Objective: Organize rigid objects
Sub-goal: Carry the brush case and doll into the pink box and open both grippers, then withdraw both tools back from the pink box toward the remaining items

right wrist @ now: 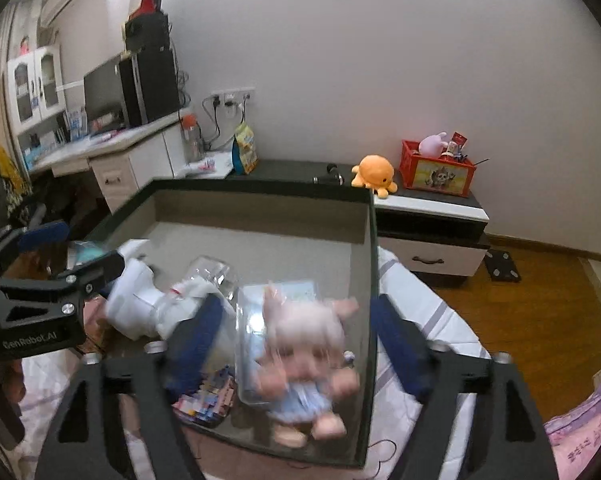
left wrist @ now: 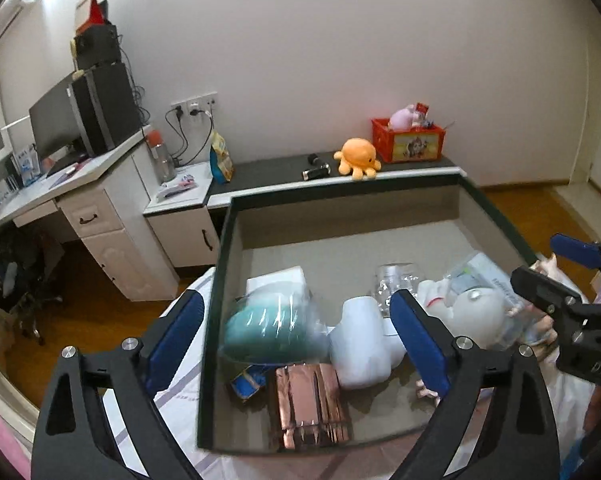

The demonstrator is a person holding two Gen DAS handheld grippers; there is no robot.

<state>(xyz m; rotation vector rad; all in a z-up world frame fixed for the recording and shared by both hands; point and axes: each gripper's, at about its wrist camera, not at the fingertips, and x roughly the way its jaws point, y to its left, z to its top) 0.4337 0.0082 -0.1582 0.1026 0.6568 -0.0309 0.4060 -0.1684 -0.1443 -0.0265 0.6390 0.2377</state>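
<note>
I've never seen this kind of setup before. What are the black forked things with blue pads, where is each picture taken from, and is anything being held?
Each black fork is a hand-held two-finger tool with a fisheye camera looking along its fingers; there is no robot arm. One picture is from the left tool, the other from the right tool, and each also catches the other at its edge. Both hang over a grey box on a bed, holding a teal bagged item, a white toy, a copper foil pouch and a blurred doll. Both tools are open. The doll lies between the right tool's pads, seemingly ungripped.
</note>
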